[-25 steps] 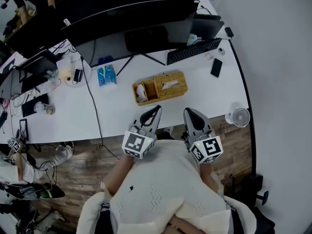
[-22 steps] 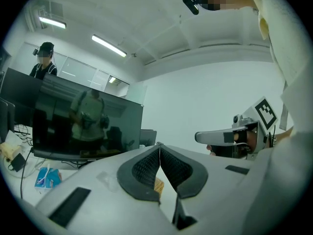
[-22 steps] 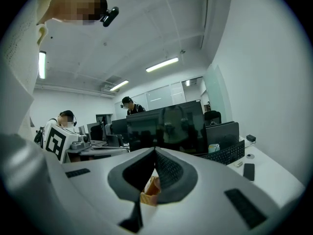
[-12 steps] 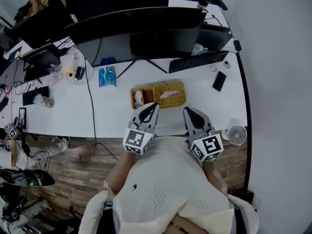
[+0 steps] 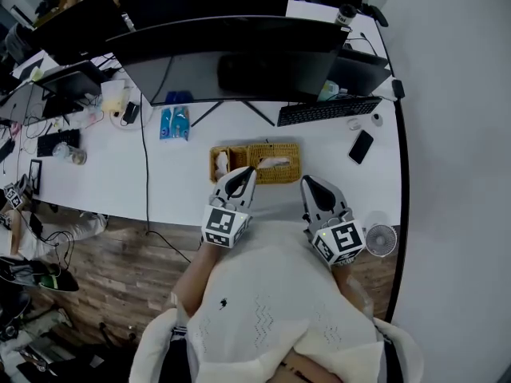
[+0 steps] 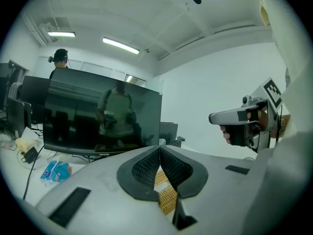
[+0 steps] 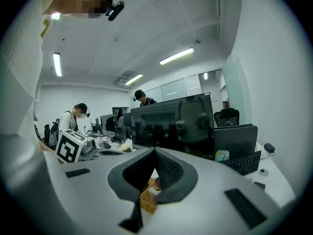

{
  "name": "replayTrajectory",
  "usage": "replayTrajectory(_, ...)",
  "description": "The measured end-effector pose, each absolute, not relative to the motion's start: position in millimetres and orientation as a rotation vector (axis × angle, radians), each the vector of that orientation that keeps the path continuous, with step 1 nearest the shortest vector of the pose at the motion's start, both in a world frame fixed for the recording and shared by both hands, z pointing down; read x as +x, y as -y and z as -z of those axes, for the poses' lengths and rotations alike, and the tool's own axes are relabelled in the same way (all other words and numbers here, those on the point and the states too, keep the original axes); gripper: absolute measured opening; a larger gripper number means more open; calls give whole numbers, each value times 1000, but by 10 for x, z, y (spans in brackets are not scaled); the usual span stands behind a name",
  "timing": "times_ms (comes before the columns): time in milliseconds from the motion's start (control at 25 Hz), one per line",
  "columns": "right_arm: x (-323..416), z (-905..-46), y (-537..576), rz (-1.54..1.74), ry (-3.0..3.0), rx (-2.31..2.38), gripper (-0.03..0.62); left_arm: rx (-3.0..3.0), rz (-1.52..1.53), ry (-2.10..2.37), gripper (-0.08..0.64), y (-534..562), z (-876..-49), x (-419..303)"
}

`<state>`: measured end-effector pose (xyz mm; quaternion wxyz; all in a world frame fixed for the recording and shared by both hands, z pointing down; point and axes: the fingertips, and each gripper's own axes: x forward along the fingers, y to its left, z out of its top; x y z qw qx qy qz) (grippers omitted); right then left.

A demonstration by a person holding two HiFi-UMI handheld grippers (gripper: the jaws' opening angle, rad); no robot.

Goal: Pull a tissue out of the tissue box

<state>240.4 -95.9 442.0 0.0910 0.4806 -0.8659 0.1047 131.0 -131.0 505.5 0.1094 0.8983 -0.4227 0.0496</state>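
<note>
White desk (image 5: pixel 112 182) across the head view's middle, woven tan tissue box (image 5: pixel 287 152) at centre, whole there, only a wicker sliver in each gripper view, left gripper (image 5: pixel 249 171) and right gripper (image 5: pixel 306 183) by its lower edge, both closed, empty, white tissue (image 5: pixel 272 163) poking from its slot

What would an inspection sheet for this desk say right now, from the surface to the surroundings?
Surface: long white desk.
Job's things: woven tissue box, with a tissue poking up from it, not yet pulled.
Clutter: monitors, keyboard, phone, blue packets, small fan.
Grippers: left gripper and right gripper are both shut and hold nothing. The left tip overlaps the box in the head view; contact unclear.
Cables: a black cable crosses the desk toward the floor.
Surroundings: wood floor, white wall, other people at farther desks.
</note>
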Motion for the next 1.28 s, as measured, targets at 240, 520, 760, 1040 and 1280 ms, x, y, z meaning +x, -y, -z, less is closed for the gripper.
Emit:
replayTrajectory(240, 2425, -4442, 1117, -314, 2586, 1360, 2, 2596, -222, 1301, 15, 1425, -5249, 1295)
replayTrajectory(520, 2416, -4516, 1195, -337, 2583, 1287, 2, 2555, -337, 1310, 15, 1486, -5574, 1320)
replayTrajectory(760, 2480, -4624, 1177, -355, 2565, 1258, 2, 2502, -388, 1301, 19, 1508, -5856, 1379)
replayTrajectory(1040, 2556, -4698, 1209, -364, 2544, 1248, 2, 2485, -516, 1240, 120, 1539, -6185, 1547)
replayTrajectory(1280, 2507, -4787, 1169, -381, 2534, 1228, 2, 2458, -607, 1208, 120, 1531, -6450, 1620)
